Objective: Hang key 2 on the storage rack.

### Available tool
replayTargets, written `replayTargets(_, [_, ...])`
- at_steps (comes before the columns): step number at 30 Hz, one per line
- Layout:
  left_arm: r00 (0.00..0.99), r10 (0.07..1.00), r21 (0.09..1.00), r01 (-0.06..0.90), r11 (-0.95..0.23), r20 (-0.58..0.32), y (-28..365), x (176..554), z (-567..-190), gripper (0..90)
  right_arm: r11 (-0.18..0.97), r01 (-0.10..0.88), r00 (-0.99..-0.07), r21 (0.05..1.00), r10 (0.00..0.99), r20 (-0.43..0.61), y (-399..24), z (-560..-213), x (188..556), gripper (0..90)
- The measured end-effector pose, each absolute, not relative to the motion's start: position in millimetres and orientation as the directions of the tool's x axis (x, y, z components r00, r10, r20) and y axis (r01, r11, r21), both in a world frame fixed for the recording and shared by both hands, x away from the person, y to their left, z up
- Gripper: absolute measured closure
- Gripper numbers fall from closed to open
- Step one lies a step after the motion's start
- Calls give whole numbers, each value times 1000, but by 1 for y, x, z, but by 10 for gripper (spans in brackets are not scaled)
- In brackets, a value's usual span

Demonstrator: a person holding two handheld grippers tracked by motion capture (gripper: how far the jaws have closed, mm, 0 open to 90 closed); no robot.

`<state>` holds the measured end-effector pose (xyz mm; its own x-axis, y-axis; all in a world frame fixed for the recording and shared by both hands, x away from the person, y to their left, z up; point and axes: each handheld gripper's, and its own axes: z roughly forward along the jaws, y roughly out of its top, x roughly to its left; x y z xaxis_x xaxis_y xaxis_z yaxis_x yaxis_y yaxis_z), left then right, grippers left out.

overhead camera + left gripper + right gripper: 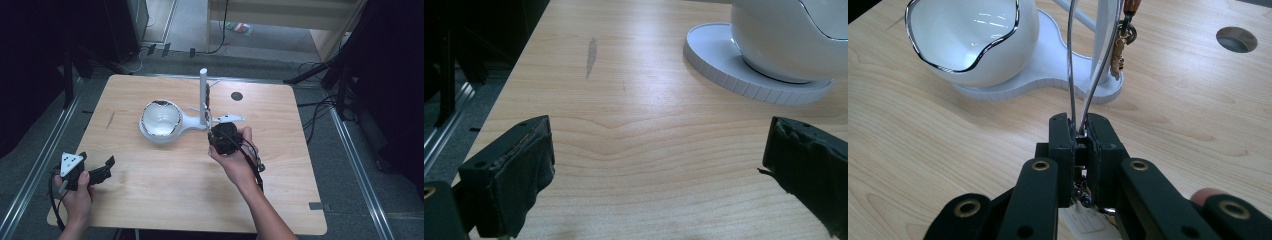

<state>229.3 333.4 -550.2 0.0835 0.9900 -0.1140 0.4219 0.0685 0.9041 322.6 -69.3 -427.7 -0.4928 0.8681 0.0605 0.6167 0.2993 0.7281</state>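
Thing in work: a thin silver necklace, a chain with small beads and a pendant piece near the pole.
Where it is: its two strands rise from the right gripper up to the white jewellery stand, where they seem to hang over one of the short arms of the pole; the exact hook I cannot tell.
Right gripper: clenched on the chain, the two black jaws pressed together with the strands pinched between them. In the high view it is just in front of the stand, held in the person's right hand.
Left gripper: released, its jaws stand wide apart with nothing between them; it waits low at the near left corner of the table, well apart from the stand.
Stand base: a flat white plate which carries also a white bowl with a silver wavy rim, beside the pole.
Step in hand: I judge the chain is being hung on the stand or lifted from it; which of the two I cannot decide.
Next move: it calls for a slow, steady lift, keeping the loop clear of the arm tip, so the chain does not catch and tip the light stand.
Farther: a round dark hole in the tabletop behind the stand.
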Motion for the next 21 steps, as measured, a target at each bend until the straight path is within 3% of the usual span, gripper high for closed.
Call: replayTargets(21, [84, 990, 905, 419, 66, -111, 333, 230, -550, 6, 265, 557, -464, 787, 885, 31, -60, -417, 325, 835])
